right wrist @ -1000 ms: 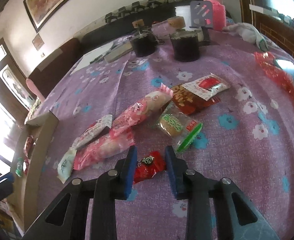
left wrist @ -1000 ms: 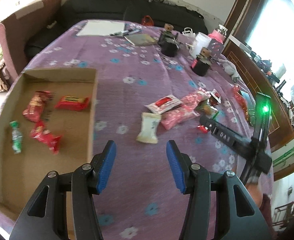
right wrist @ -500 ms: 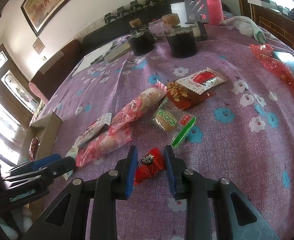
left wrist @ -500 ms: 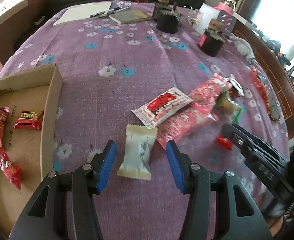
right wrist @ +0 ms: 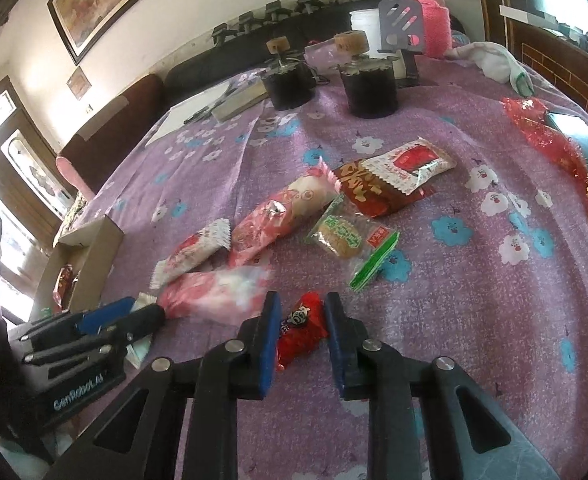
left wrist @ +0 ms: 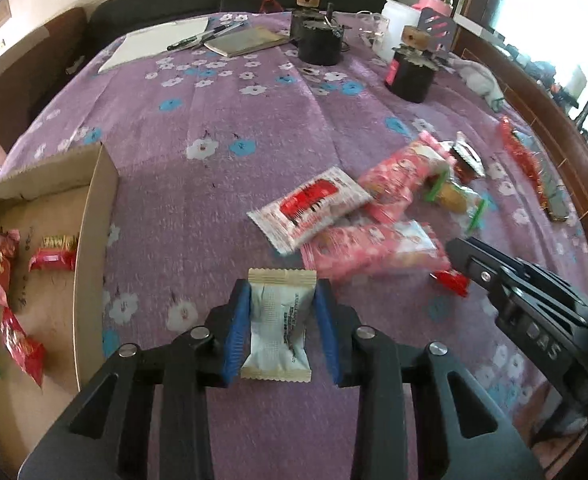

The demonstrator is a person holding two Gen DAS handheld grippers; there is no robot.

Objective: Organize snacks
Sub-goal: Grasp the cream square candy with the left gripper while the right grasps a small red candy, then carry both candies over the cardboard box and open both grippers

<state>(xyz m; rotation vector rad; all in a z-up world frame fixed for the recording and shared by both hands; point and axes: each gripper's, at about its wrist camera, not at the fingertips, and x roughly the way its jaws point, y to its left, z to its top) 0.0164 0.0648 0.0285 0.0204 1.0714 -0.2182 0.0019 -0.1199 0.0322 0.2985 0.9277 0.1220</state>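
My left gripper [left wrist: 282,300] has closed around a white snack packet [left wrist: 278,328] that lies on the purple cloth; both blue pads touch its sides. My right gripper [right wrist: 299,316] stands around a small red candy packet [right wrist: 299,332], pads close at each side, with small gaps showing. A cardboard box [left wrist: 94,216] at the left holds several red packets and a green one. More snacks lie in a loose pile: a red-and-white packet [left wrist: 313,206], pink packets [left wrist: 369,248] and a green-trimmed biscuit [right wrist: 341,236].
Two black jars [right wrist: 369,88] stand at the far side, with a pink bottle [right wrist: 429,12], papers and pens [left wrist: 198,40] behind. A red wrapper and phone [right wrist: 573,148] lie at the right edge. A white cloth [right wrist: 489,60] is far right.
My left gripper moved forward over the white packet and narrowed onto it. My right gripper stayed around the red candy, little changed.
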